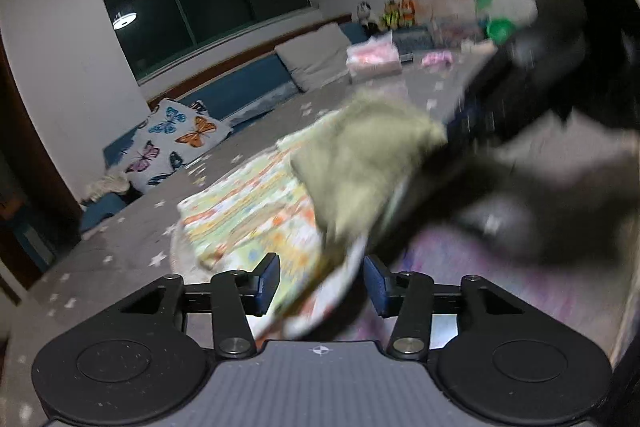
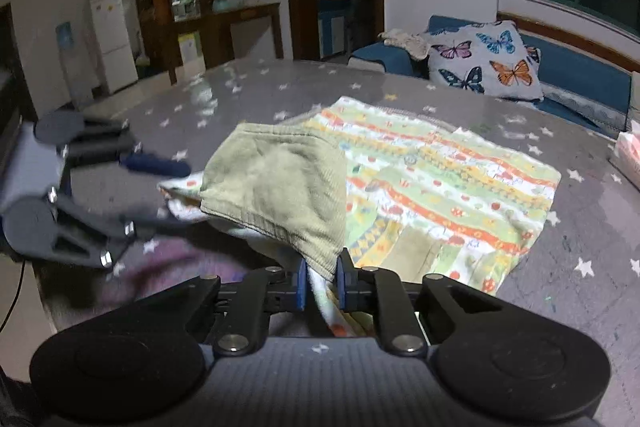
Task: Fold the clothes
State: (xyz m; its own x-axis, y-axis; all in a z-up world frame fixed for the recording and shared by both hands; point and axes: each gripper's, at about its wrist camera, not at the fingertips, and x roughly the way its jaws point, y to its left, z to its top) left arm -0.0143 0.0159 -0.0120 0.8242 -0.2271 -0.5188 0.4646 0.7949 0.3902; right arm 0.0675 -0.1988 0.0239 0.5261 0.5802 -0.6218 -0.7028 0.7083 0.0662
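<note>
A patterned garment point(image 2: 440, 183) with orange, yellow and green stripes and an olive-green lining point(image 2: 280, 187) lies on a grey star-print table point(image 2: 580, 267). My right gripper point(image 2: 322, 285) is shut on the garment's near edge, with the olive part folded over toward it. My left gripper point(image 1: 322, 281) is open, with the garment's edge point(image 1: 316, 291) between its fingers; it shows blurred at the left of the right wrist view point(image 2: 160, 187). The garment point(image 1: 248, 211) shows in the left wrist view, and the right gripper point(image 1: 520, 107) is a dark blur there.
A purple cloth point(image 2: 168, 267) lies near the table's front left. A butterfly pillow point(image 2: 484, 63) rests on a blue sofa point(image 2: 576, 75) behind the table. A pink packet point(image 1: 372, 57), toys point(image 1: 400, 11) and grey cushions point(image 1: 316, 55) sit at the table's far side.
</note>
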